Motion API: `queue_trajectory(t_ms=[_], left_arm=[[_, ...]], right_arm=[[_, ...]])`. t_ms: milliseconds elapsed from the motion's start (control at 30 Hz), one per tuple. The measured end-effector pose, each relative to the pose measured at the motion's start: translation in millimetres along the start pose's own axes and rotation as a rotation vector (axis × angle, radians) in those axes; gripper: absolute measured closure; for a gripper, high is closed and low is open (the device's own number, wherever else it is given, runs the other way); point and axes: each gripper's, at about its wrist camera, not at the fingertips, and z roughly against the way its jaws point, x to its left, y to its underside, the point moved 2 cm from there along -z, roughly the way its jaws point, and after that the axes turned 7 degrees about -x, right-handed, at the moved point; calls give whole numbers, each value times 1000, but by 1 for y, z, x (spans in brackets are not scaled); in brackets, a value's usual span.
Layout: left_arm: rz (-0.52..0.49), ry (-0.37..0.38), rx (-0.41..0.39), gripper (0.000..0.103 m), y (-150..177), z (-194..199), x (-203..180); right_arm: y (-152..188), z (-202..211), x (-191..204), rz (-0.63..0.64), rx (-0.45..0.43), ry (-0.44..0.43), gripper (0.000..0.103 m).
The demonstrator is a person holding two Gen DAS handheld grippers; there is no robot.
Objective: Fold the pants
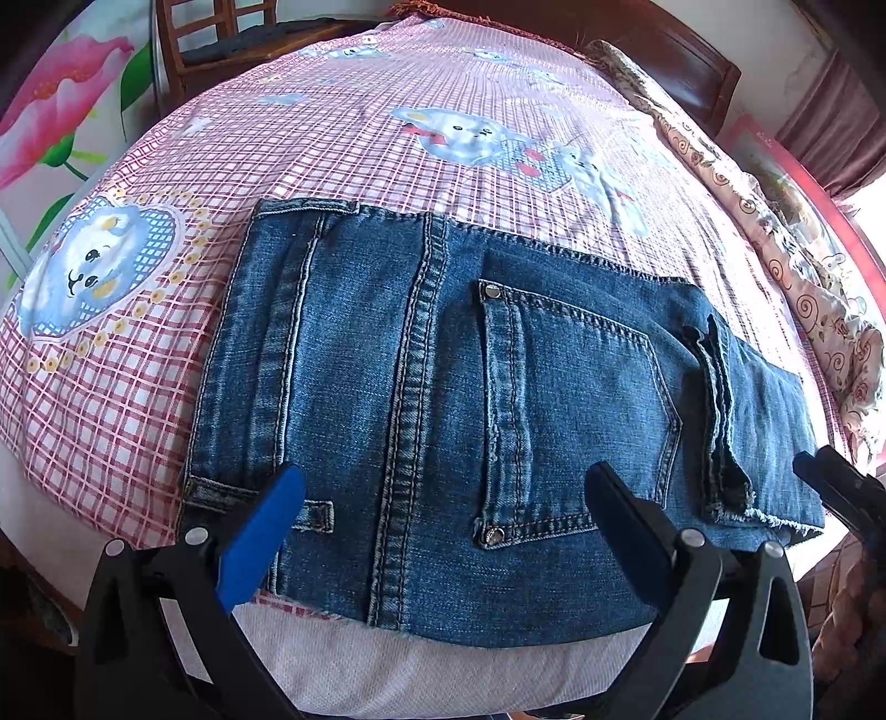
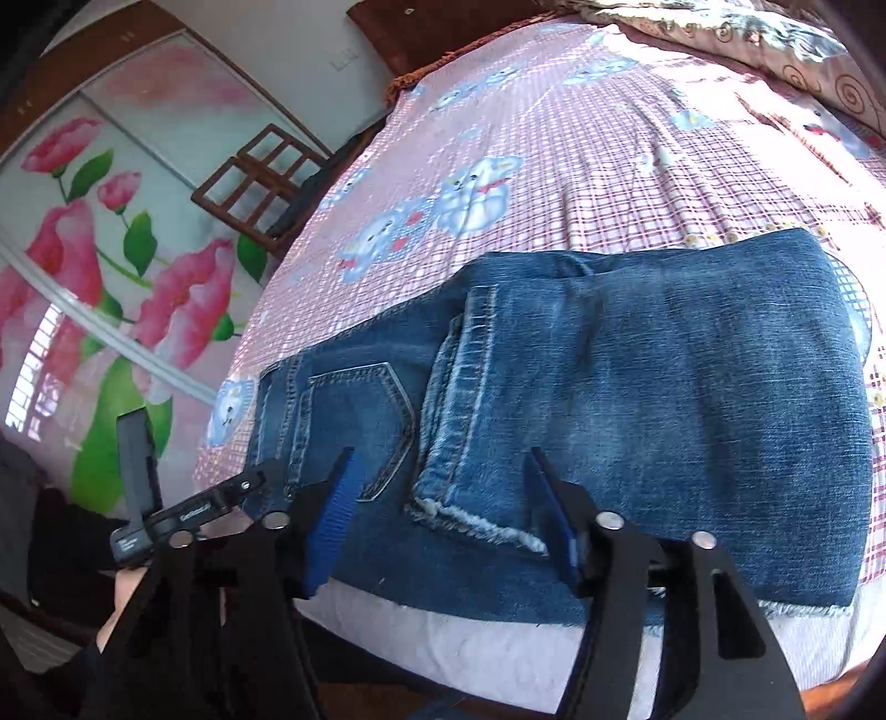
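Pants (image 1: 443,399) lie folded into a compact stack at the near edge of the bed (image 1: 387,138). Left gripper (image 1: 443,487) and right gripper (image 2: 437,471) both hover spread apart, holding nothing. Looks near done: square frayed hems, press flat, avoid dragging layers.

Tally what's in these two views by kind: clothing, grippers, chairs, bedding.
Clothing: 1, the jeans, folded on the bed
Grippers: 2, left gripper and right gripper, both open
Chairs: 1, wooden chair beyond the bed
Bedding: 2, checked sheet and floral quilt
Total: 6
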Motion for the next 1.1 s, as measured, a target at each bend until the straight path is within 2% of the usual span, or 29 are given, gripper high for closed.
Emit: queue_trajectory(t_ms=[67,100,133,167,267,333,400,533,600,667,833,967,1100], left_arm=[[-2,-3,-1,2,0,-1,0],[-4,-4,-2,2,0,-1,0],[-6,-4,0,2,1,0,0],[-7,-4,-1,2,1,1,1],[0,0,-42,2,-3,14,9],[34,12,-87,2,-5,28,27],[144,81,-112,2,-2,37,56],[549,238,-37,2,32,27,124],[705,329,-64,2,50,24,144],[762,377,-96,2,56,25,149],[828,450,-87,2,55,19,146],[847,479,-91,2,52,18,139],[920,525,-108,2,48,17,139]], right_arm=[[9,-23,1,25,27,24,96],[14,-34,2,81,63,86,97],[21,-40,2,130,63,121,99],[25,-38,3,152,35,121,99],[19,-28,0,118,38,95,99],[15,-13,13,143,-22,66,99],[14,-4,40,193,-44,-9,99],[25,-18,104,338,-3,-81,99],[32,-25,122,357,10,-108,99],[39,-32,127,348,34,-111,99],[62,-43,124,308,94,-108,99],[71,-43,114,276,108,-96,99],[71,-42,106,253,108,-84,99]])
